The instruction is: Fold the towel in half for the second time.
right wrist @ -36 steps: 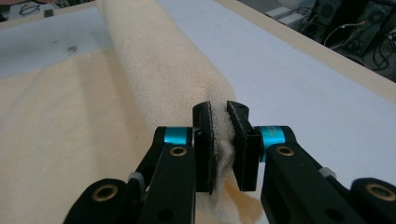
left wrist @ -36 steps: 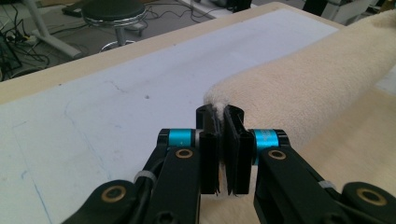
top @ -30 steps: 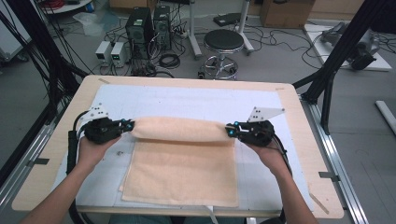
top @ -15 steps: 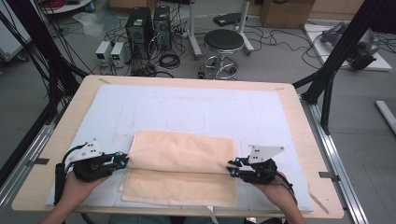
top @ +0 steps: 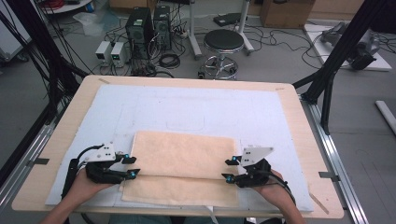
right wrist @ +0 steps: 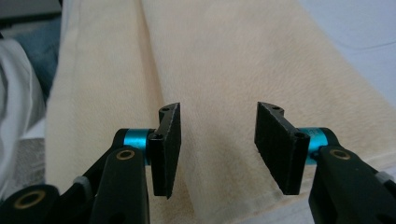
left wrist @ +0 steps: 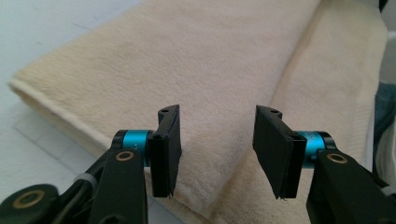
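The jaws of the left gripper (left wrist: 217, 147) are seen parted, having just been opening, with nothing pinched between them; the same is seen at the right gripper (right wrist: 218, 144). Beyond both pairs of jaws the folded cream terry towel (top: 182, 161) is laid flat, its upper layer set back from the near edge of the lower one. The towel is spread on a white mat (top: 261, 116) over the pale wooden worktop (top: 299, 116), one gripper at each end.
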`<state>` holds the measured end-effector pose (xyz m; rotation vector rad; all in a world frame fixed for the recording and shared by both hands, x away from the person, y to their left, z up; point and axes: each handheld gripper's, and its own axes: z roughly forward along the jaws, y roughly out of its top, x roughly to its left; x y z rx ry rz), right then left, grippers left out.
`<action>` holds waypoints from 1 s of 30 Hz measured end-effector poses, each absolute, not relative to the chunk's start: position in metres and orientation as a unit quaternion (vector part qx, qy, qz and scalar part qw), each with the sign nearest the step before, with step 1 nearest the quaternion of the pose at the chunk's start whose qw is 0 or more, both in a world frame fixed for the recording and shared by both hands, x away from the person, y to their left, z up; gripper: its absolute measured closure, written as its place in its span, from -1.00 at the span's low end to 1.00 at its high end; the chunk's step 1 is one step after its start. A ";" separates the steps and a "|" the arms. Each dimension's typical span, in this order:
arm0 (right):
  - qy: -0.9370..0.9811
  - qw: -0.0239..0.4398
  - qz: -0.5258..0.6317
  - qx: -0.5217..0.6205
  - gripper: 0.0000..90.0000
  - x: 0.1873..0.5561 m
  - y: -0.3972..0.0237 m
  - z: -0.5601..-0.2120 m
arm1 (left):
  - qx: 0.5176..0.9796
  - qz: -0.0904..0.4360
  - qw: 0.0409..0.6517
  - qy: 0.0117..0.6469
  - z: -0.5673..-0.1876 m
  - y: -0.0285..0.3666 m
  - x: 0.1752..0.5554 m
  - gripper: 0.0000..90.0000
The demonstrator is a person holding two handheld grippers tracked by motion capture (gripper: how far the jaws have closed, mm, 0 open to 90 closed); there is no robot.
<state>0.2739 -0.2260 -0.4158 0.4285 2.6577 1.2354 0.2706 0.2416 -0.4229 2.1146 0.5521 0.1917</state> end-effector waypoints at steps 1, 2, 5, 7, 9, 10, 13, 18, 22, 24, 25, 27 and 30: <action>0.899 0.084 0.407 0.138 0.15 0.275 -0.224 -0.419 | 0.863 0.075 0.448 0.220 -0.425 0.241 0.272 0.17; 0.903 0.077 0.401 0.137 0.20 0.276 -0.222 -0.423 | 0.867 0.072 0.441 0.219 -0.428 0.240 0.272 0.21; 0.903 0.077 0.398 0.141 0.46 0.277 -0.220 -0.431 | 0.872 0.073 0.433 0.216 -0.431 0.240 0.274 0.41; 0.898 0.077 0.407 0.150 0.67 0.278 -0.222 -0.431 | 0.874 0.074 0.430 0.214 -0.431 0.239 0.275 0.59; 0.894 0.073 0.412 0.159 0.79 0.281 -0.222 -0.431 | 0.873 0.077 0.430 0.216 -0.430 0.239 0.276 0.78; 0.894 0.069 0.413 0.161 0.81 0.281 -0.222 -0.430 | 0.872 0.078 0.431 0.218 -0.428 0.239 0.276 0.81; 0.888 0.061 0.424 0.169 0.83 0.282 -0.223 -0.423 | 0.864 0.088 0.442 0.225 -0.422 0.242 0.275 0.82; 0.884 0.046 0.438 0.155 0.85 0.274 -0.223 -0.407 | 0.855 0.092 0.458 0.225 -0.413 0.248 0.263 0.83; 0.885 0.028 0.442 0.142 0.84 0.260 -0.223 -0.402 | 0.858 0.080 0.459 0.217 -0.411 0.252 0.249 0.83; 0.888 0.008 0.440 0.132 0.74 0.254 -0.224 -0.406 | 0.862 0.059 0.461 0.203 -0.412 0.254 0.242 0.78; 0.888 -0.014 0.443 0.123 0.54 0.252 -0.224 -0.409 | 0.861 0.054 0.463 0.202 -0.412 0.255 0.241 0.65; 0.882 -0.029 0.450 0.133 0.34 0.252 -0.227 -0.411 | 0.859 0.054 0.466 0.205 -0.410 0.255 0.241 0.40; 0.869 -0.008 0.470 0.154 0.19 0.262 -0.234 -0.407 | 0.852 0.069 0.472 0.217 -0.404 0.255 0.254 0.25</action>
